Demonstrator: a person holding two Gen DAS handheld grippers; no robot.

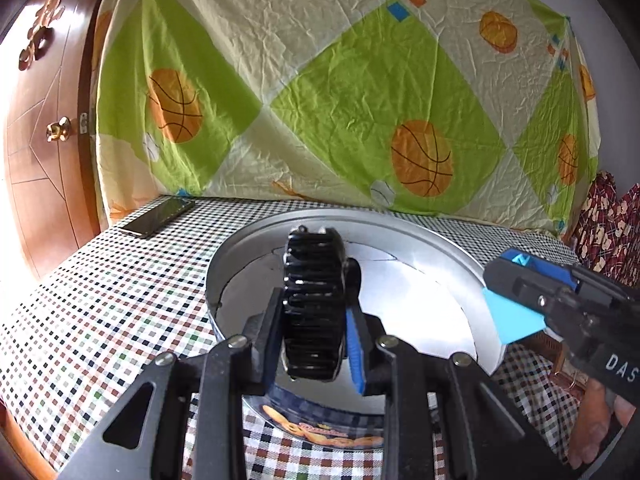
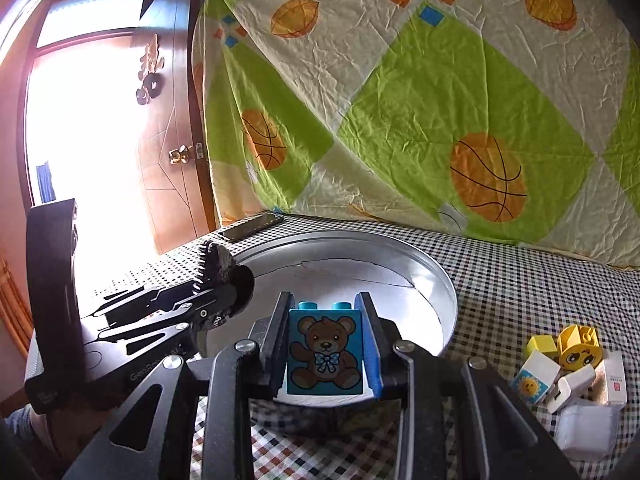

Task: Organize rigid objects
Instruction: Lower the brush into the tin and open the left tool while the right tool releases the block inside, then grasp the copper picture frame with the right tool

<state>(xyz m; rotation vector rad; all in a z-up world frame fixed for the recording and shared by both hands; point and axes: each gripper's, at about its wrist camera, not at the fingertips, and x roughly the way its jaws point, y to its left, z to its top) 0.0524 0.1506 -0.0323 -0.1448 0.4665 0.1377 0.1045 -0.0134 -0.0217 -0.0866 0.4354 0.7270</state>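
My left gripper (image 1: 314, 320) is shut on a black toothed hair claw (image 1: 314, 304), held upright over the near rim of a round metal tin (image 1: 400, 224). My right gripper (image 2: 326, 344) is shut on a blue toy block (image 2: 325, 354) with a teddy bear picture, also over the tin's (image 2: 420, 264) near edge. In the left wrist view the right gripper (image 1: 516, 308) comes in from the right with the blue block (image 1: 512, 316) showing. In the right wrist view the left gripper (image 2: 224, 296) and its hair claw (image 2: 214, 266) sit at the tin's left rim. The tin's floor is bare white.
A dark phone (image 1: 158, 216) lies at the table's far left corner. Right of the tin lies a pile of small items: yellow toy blocks (image 2: 576, 346), a white block with a sun (image 2: 534, 378), a white charger (image 2: 568, 390), small boxes. A sports-print sheet hangs behind; a wooden door (image 1: 44, 128) stands left.
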